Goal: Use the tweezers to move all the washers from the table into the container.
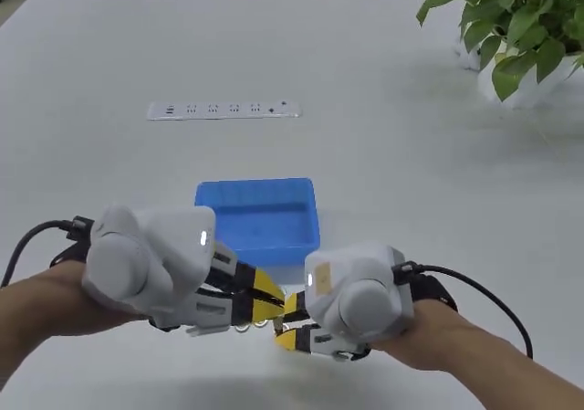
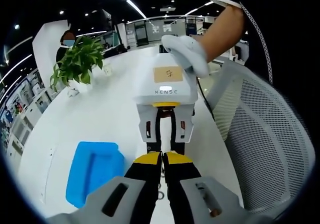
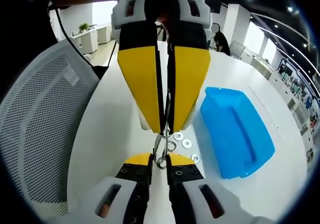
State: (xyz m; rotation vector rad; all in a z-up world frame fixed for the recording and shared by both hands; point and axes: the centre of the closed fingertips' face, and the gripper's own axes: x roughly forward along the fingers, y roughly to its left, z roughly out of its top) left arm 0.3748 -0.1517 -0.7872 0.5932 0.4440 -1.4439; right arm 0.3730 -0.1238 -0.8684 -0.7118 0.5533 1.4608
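Note:
The blue container stands on the white table just beyond both grippers; it is also in the left gripper view and the right gripper view. Several silver washers lie on the table beside the container's near side. My left gripper and right gripper face each other tip to tip. Thin metal tweezers run from between the left gripper's yellow jaws down into the right gripper, whose jaws are closed on their end. The left gripper is shut.
A white power strip lies further back on the table. A potted green plant stands at the far right corner. A mesh office chair is close to the table's near edge.

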